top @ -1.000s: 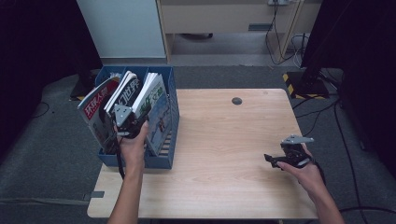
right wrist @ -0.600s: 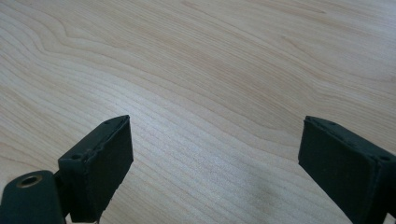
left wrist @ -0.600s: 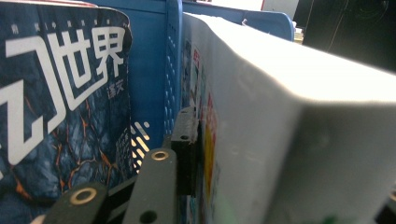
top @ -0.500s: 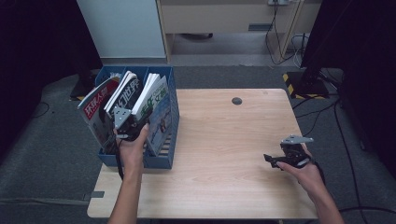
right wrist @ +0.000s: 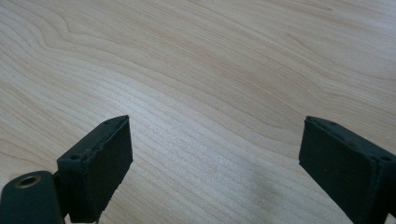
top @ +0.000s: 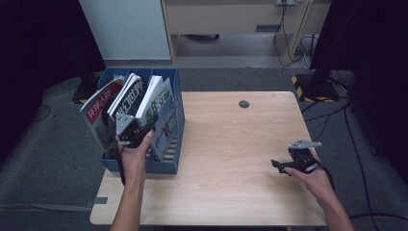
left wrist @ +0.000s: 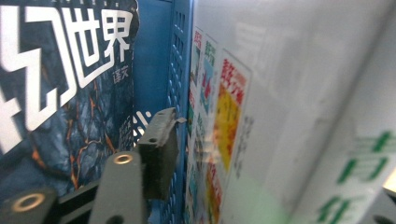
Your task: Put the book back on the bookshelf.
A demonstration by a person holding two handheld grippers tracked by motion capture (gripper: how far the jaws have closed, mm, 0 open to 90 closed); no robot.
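Blue plastic file rack (top: 173, 144), at the table's (top: 231, 159) left edge, holds three standing magazines as you work your left gripper (top: 132, 131) among them. Its jaws have just been opening; in the left gripper view one black pad (left wrist: 158, 154) stands clear of the white magazine with green lettering (left wrist: 289, 116) beside it, so that magazine looks released rather than held, though the far jaw is hidden. That magazine (top: 156, 103) sits in the rack's right compartment, on its lower edge, long axis rising from the rack floor and leaning a little leftward, top edge towards the far wall. The dark-covered magazine (top: 127, 94) and the red-titled magazine (top: 98, 108) lean the same way in the slots to its left. Filing seems all but finished: what remains, by the look of it, is drawing your left hand back out. Your right gripper (top: 294, 164) rests idle over bare wood near the table's right edge, jaws wide apart and holding nothing.
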